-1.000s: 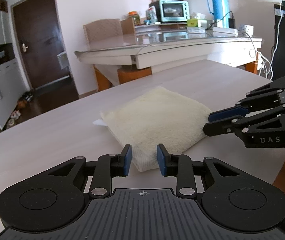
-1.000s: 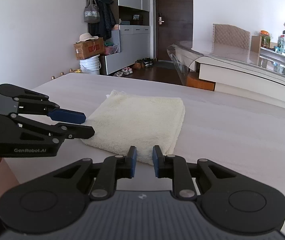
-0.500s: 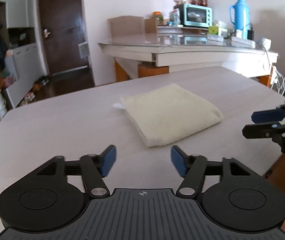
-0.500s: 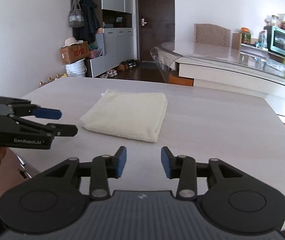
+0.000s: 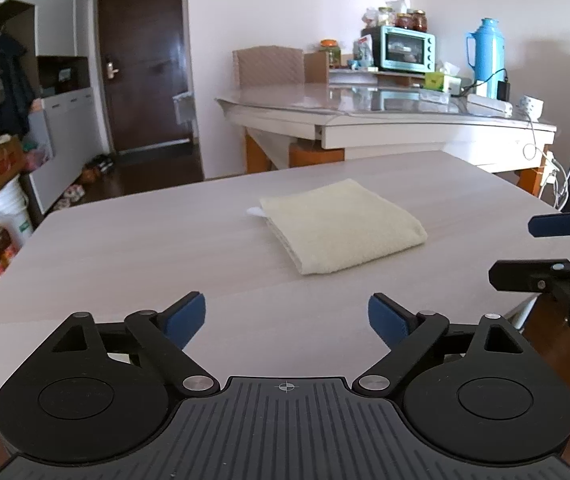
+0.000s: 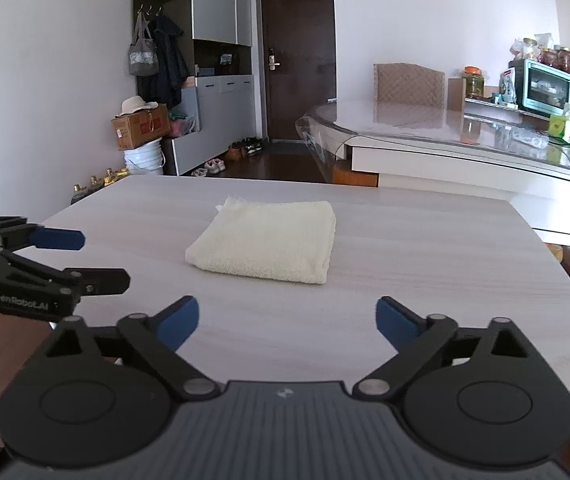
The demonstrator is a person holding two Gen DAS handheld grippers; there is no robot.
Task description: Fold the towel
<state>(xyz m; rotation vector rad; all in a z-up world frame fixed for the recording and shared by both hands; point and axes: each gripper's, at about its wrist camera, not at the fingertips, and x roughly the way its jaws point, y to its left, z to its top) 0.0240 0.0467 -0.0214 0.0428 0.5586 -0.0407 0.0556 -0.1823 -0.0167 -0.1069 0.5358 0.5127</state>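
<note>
Item: towel [image 5: 343, 226], cream terry, folded into a compact layered rectangle, lying flat near the middle of my table [image 5: 133, 248]. It sits straight ahead of both tools and apart from both. Left gripper [image 5: 287, 316]: released, jaws spread wide, holding nothing, hovering over the near table edge. Right gripper [image 6: 287, 316]: likewise spread and empty, near the same edge. From the left view the towel's long axis runs away and to the left, its stacked open edges facing me on the left and its rounded fold on the right. Neither tool looks clearly nearer. Bare tabletop surrounds the towel on every side, leaving free room to approach. A small white tab [image 5: 255, 211] peeks out at its far left corner. Judgement: folding appears finished or nearly so.
</note>
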